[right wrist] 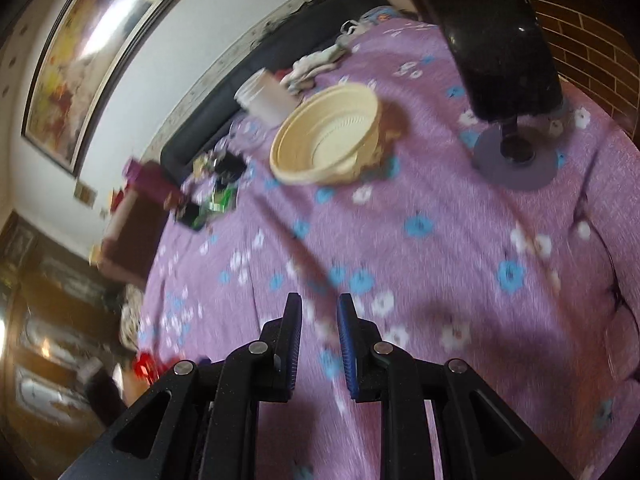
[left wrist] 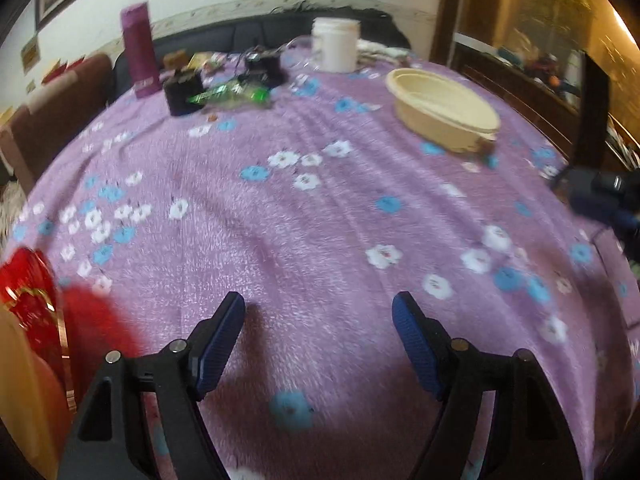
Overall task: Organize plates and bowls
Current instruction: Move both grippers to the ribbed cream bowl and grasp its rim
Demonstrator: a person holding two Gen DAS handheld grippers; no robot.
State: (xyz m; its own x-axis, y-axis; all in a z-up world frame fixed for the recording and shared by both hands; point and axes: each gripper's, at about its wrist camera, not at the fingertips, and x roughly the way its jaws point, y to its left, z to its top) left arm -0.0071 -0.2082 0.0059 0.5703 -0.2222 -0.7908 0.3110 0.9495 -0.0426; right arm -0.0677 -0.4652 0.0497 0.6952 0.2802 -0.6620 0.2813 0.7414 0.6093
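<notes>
- Left wrist view: the left gripper (left wrist: pixel 319 308) hangs over the purple flowered tablecloth (left wrist: pixel 320 220), its 2 blue-padded fingers (left wrist: pixel 222 344) spread wide with nothing between them.
- A cream bowl (left wrist: pixel 442 106) sits on the cloth well ahead and to the right, apart from the gripper; it looks like 2 nested bowls, though blur makes that uncertain.
- Behind it, near the far edge, stand a white jar (left wrist: pixel 335 44), a magenta bottle (left wrist: pixel 139 50) and a cluster of small dark boxes and green wrappers (left wrist: pixel 224 88).
- A red object (left wrist: pixel 32 292) shows at the lower left edge, too blurred to identify.
- Right wrist view: the right gripper (right wrist: pixel 319 320) is tilted above the same cloth (right wrist: pixel 440 260), its fingers (right wrist: pixel 294 344) drawn close with a narrow gap between them, holding nothing.
- The cream bowl (right wrist: pixel 326 136) lies far ahead of it, beside the white jar (right wrist: pixel 266 96), with a black stand on a round base (right wrist: pixel 516 160) to the right.
</notes>
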